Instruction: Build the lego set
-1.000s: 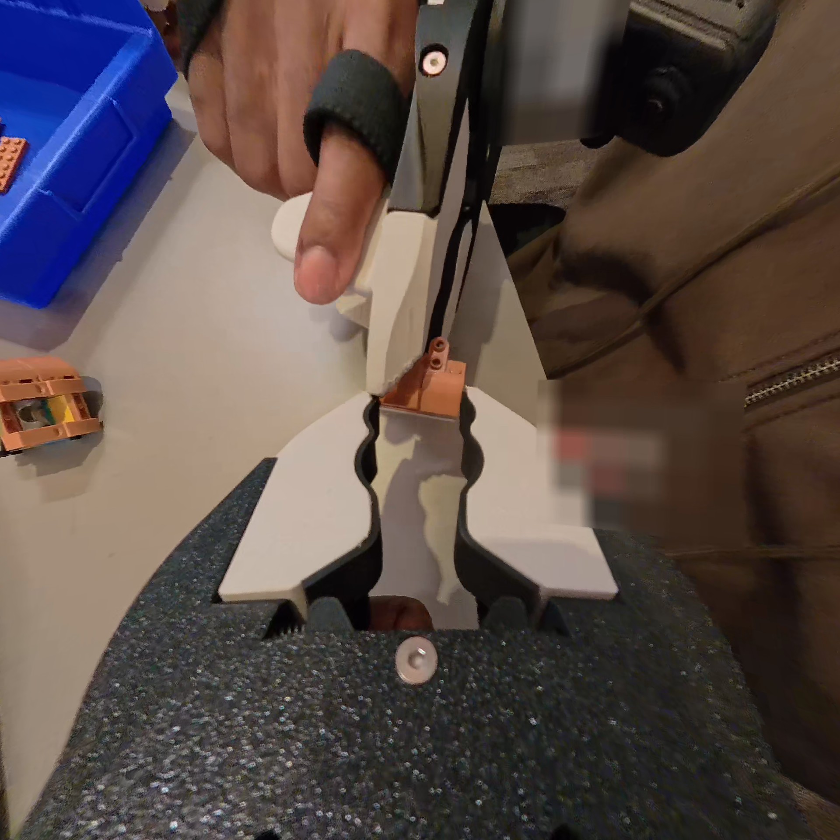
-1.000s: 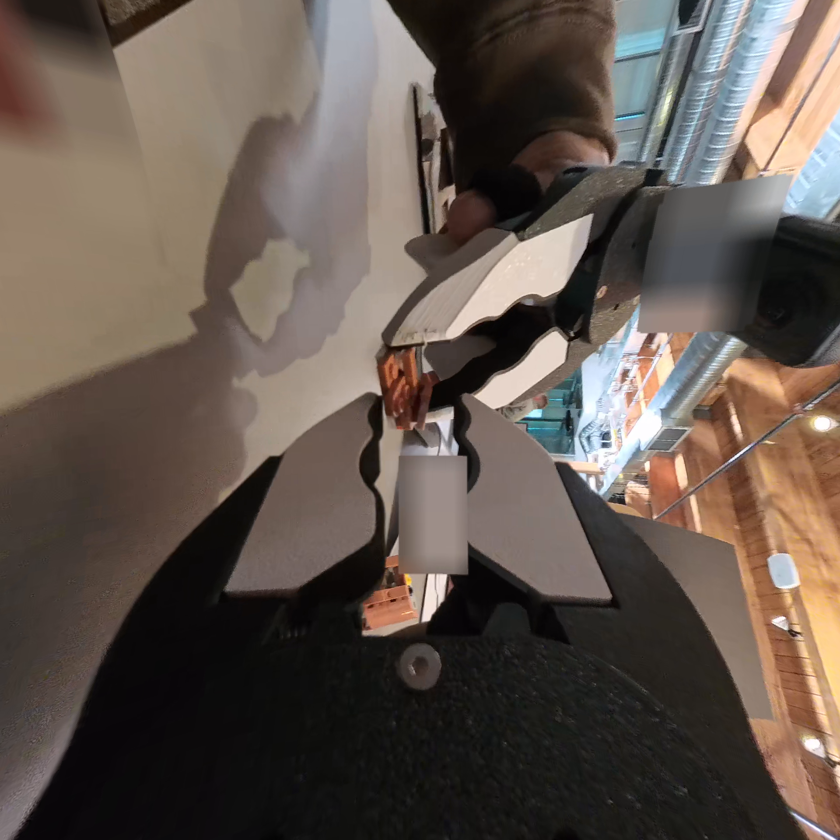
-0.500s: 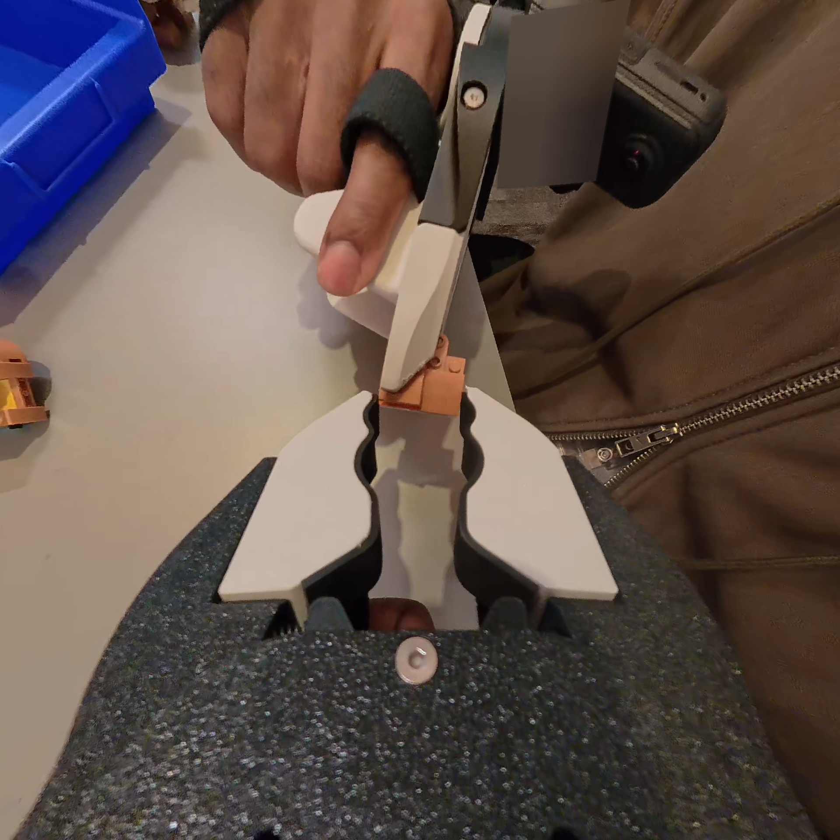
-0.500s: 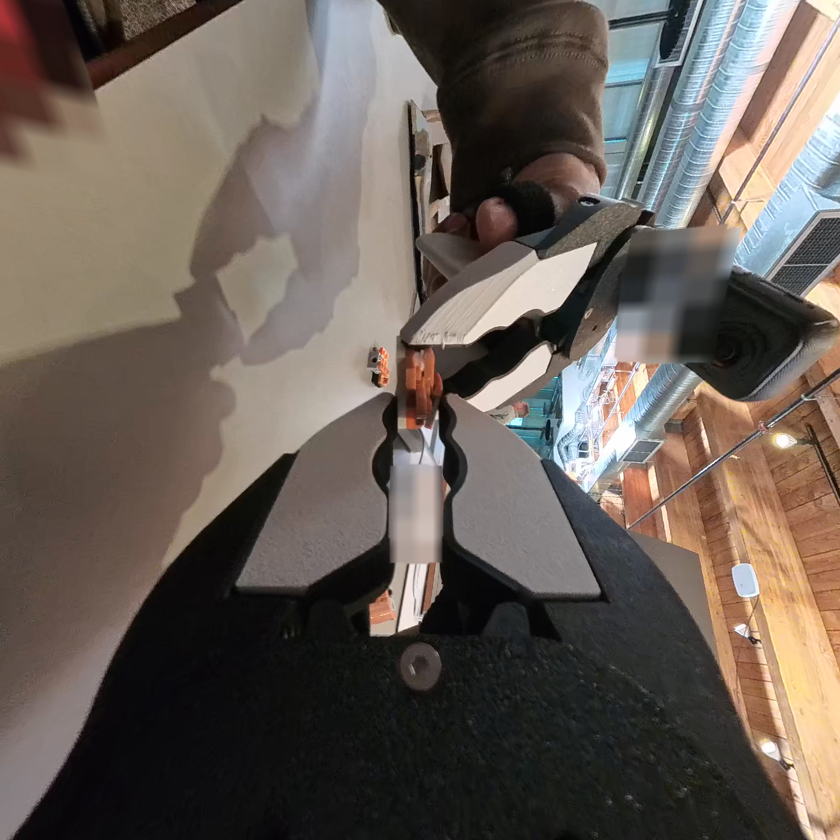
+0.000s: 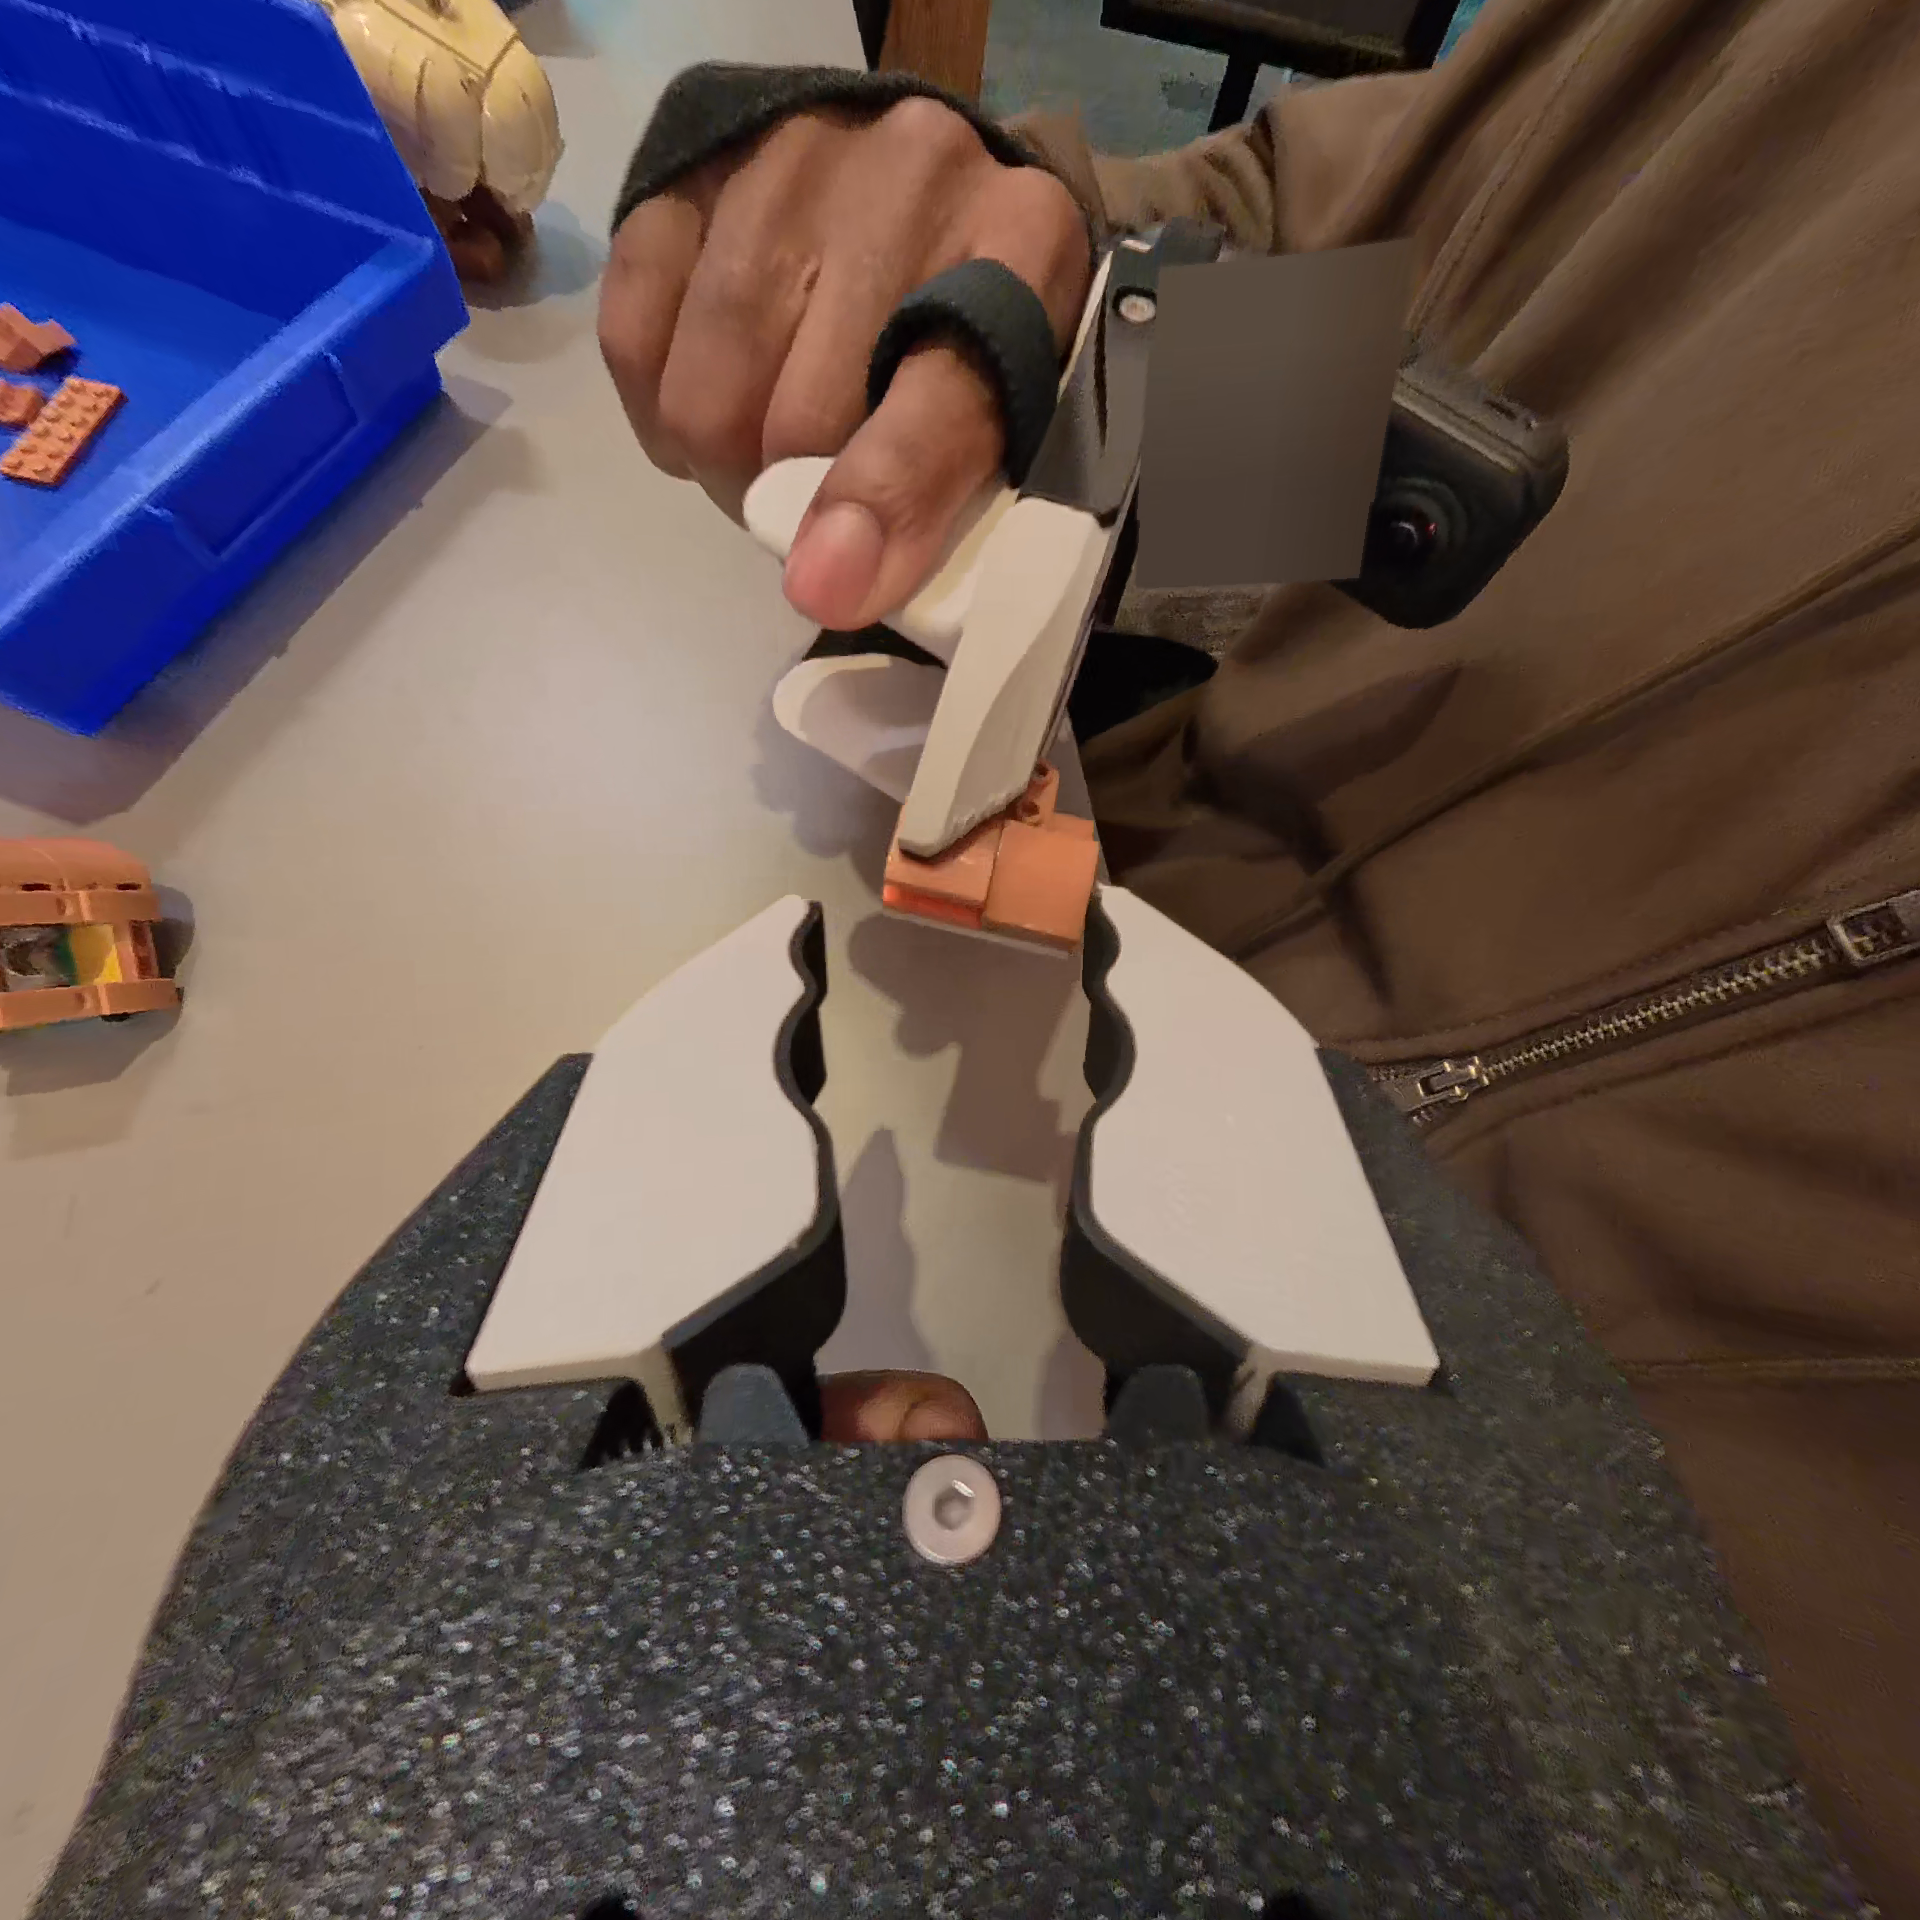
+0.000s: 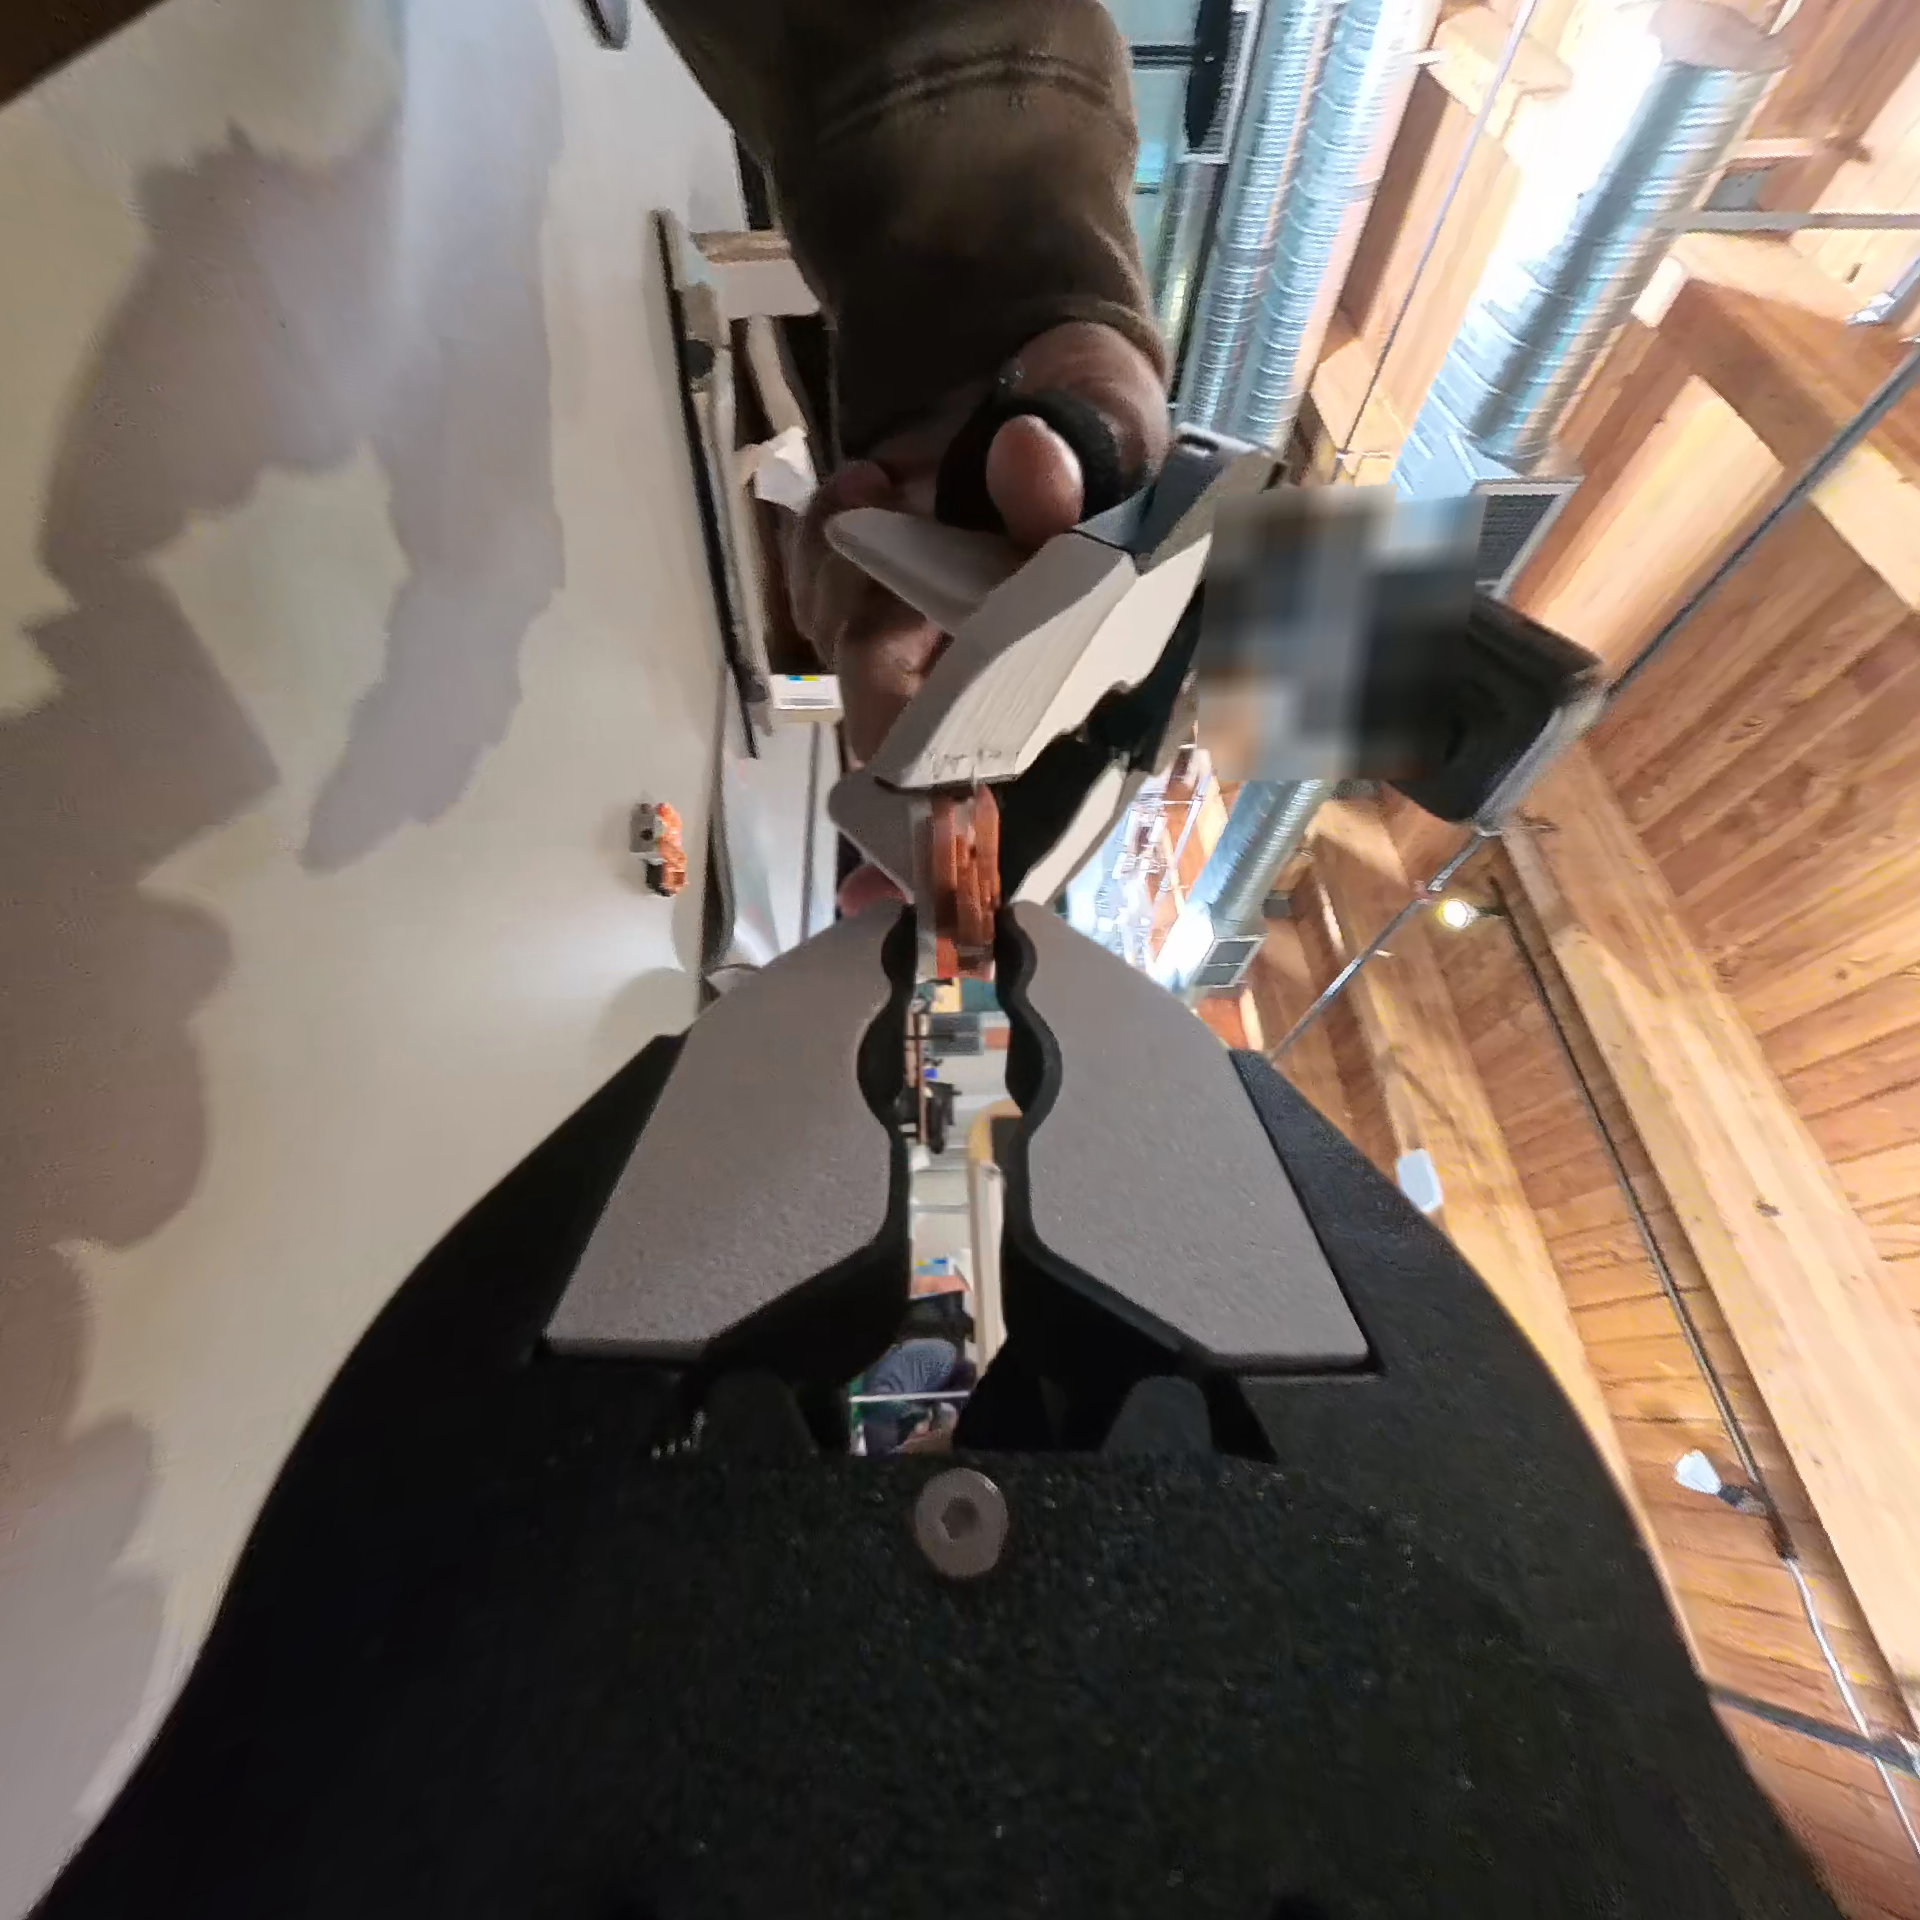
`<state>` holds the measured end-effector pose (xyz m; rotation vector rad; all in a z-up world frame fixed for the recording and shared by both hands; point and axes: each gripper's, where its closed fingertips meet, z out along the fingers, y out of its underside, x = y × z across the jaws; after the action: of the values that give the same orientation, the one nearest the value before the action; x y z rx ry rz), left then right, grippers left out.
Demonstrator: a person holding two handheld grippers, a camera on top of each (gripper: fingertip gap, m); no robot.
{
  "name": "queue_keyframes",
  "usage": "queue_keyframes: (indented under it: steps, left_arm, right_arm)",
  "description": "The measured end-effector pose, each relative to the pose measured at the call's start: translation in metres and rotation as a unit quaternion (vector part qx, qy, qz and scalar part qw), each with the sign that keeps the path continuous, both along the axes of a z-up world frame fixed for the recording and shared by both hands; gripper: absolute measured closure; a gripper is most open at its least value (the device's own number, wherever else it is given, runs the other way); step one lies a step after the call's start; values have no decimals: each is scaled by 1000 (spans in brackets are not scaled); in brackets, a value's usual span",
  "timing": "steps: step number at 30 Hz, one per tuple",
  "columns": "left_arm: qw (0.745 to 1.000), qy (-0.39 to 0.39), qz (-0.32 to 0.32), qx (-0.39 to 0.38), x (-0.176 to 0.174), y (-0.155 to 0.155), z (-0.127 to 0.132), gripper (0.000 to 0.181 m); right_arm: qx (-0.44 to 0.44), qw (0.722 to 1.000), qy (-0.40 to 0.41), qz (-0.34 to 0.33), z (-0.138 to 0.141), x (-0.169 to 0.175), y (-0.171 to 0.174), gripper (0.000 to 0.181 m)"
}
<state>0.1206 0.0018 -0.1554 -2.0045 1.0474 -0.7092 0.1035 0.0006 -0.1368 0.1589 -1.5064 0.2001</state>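
A small orange-brown lego assembly [image 5: 997,883] hangs above the grey table [image 5: 520,831], close to the person's jacket. My right gripper [image 5: 935,847] comes down from above and is shut on it; in the right wrist view the assembly [image 6: 961,883] sits clamped between the narrow tips of that gripper [image 6: 956,920]. My left gripper [image 5: 956,912] is open, with its tips on either side of the assembly's near end. There is a gap at the left tip, and the right tip is at the assembly's edge. The left gripper also shows in the right wrist view [image 6: 935,769].
A blue bin [image 5: 312,343] with several orange plates [image 5: 62,426] stands at the far left. A part-built orange lego block [image 5: 78,925] lies on the table at the left and shows in the right wrist view [image 6: 660,831]. A cream lego model [image 5: 457,94] sits behind the bin. A brown jacket [image 5: 1558,831] fills the right. My left gripper's tips are some 20 centimeters from the part-built orange lego block [image 5: 78,925].
My left gripper's jaws have spread apart and let go of the assembly. My right gripper has closed on it and tilted, and the assembly now sits just beyond the left tips.
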Motion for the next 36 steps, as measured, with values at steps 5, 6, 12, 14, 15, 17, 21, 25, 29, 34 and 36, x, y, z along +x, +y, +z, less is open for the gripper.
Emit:
queue_keyframes:
  steps: [5, 6, 12, 14, 15, 17, 21, 25, 29, 34, 36]
  left_arm:
    - [990, -8, -1, 140, -6, 0, 28, 124]
    - [981, 5, -5, 194, -7, -1, 33, 124]
    - [886, 107, -36, 450, 1, -5, 49, 138]
    - [866, 113, -43, 485, 7, -7, 51, 141]
    - [858, 111, -47, 500, 9, -8, 53, 142]
    - [844, 102, -49, 524, 13, -10, 57, 145]
    - [815, 107, -38, 568, 14, -10, 61, 155]
    - [794, 127, -21, 594, 13, -8, 58, 165]
    - [781, 131, 1, 611, 12, -8, 61, 162]
    - [780, 133, -4, 611, 12, -9, 61, 156]
    - [780, 138, -9, 611, 12, -10, 61, 153]
  right_arm:
    - [-98, 995, 11, 31, 20, 11, -1, 167]
    - [-122, 992, 7, 43, 23, 13, -2, 168]
    - [-251, 959, -36, 125, 39, 23, -11, 167]
    - [-274, 950, -47, 145, 42, 24, -14, 167]
    - [-282, 946, -53, 153, 43, 25, -16, 167]
    - [-291, 941, -62, 162, 43, 24, -18, 167]
    - [-296, 940, -62, 160, 44, 21, -16, 167]
    - [-294, 942, -60, 154, 45, 18, -12, 167]
    - [-287, 944, -62, 152, 47, 18, -11, 167]
    - [-271, 947, -77, 153, 44, 19, -14, 167]
    - [-265, 948, -87, 154, 43, 20, -15, 167]
